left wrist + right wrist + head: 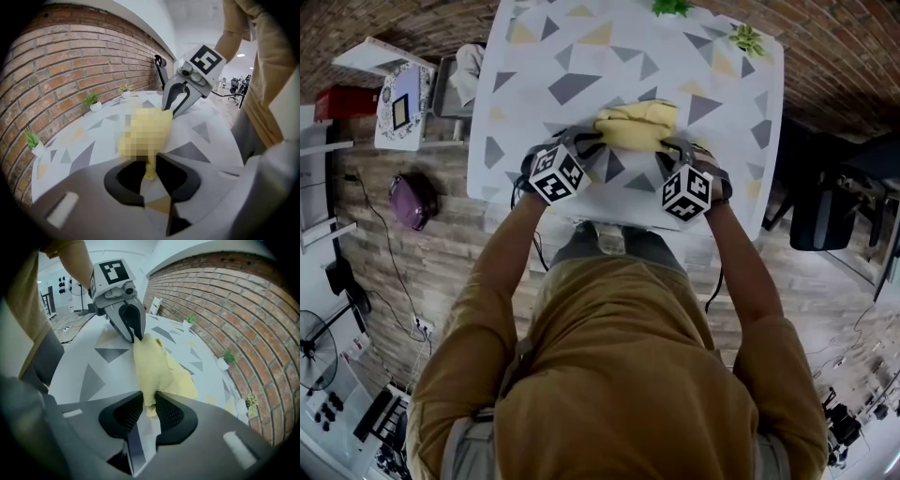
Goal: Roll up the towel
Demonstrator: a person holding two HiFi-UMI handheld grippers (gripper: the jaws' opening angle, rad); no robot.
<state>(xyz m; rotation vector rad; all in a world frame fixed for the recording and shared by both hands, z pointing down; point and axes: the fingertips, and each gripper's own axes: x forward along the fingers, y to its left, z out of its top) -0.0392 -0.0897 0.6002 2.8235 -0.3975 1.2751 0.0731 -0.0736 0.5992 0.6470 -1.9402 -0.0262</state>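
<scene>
Towel (636,126), bunched at upper centre on the patterned table (581,56), is pinched at opposite ends by left gripper (150,161) and right gripper (149,401), apparently so the roll turns evenly.

One soft yellow cloth towel (154,364). One white table with grey and yellow triangles (572,56). Two grey plastic grippers: left gripper (149,161), right gripper (149,399). Two black-and-white marker cubes (557,173), one on each. Three small green plants in white pots (93,101). One person in mustard shirt (628,375). One purple round thing on floor (411,200).
</scene>
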